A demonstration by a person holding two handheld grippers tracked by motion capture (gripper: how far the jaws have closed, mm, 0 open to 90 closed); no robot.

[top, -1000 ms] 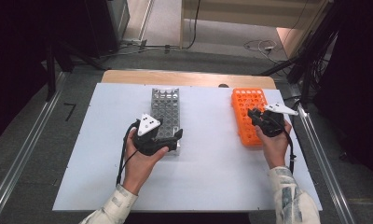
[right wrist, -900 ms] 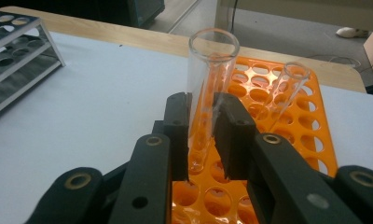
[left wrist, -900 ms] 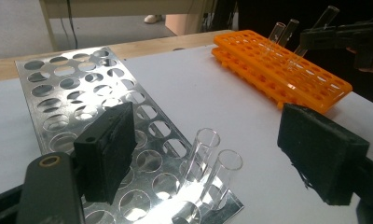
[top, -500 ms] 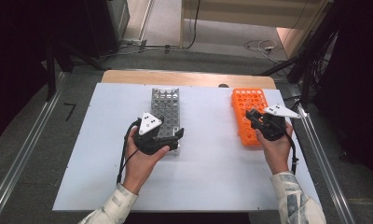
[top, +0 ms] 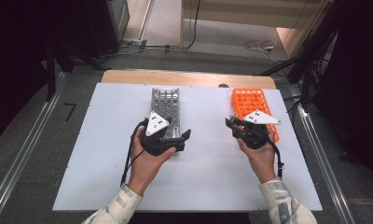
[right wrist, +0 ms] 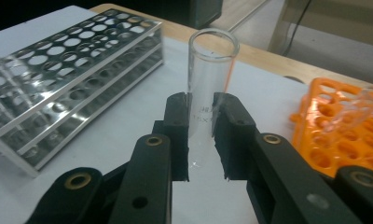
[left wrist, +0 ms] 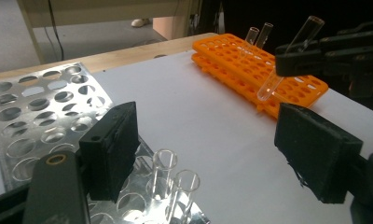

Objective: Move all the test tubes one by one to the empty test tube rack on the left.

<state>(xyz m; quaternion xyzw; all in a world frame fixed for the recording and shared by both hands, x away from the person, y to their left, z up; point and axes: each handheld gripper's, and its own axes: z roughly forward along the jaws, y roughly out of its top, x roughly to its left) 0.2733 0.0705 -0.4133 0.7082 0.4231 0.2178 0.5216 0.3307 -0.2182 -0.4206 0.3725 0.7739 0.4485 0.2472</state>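
Observation:
My right gripper [top: 230, 123] is shut on a clear glass test tube [right wrist: 208, 79], held upright just left of the orange rack [top: 252, 105]. In the left gripper view the tube [left wrist: 287, 60] hangs tilted in the right gripper [left wrist: 324, 51] in front of the orange rack [left wrist: 250, 60]. My left gripper [top: 182, 141] stands open at the near end of the metal rack [top: 166, 105]. Its jaws have just been closing a little. Two glass tubes [left wrist: 173, 179] stand in the metal rack [left wrist: 35, 107] low between its pads [left wrist: 110, 149], untouched.
Two more tubes [left wrist: 259, 35] stand at the far end of the orange rack. The white table top [top: 208, 177] lies bare between the two racks and toward the near edge. A wooden strip [top: 128, 77] runs along the back edge.
My right hand has moved left off the orange rack with the tube in its jaws. The left hand has kept its place at the metal rack.

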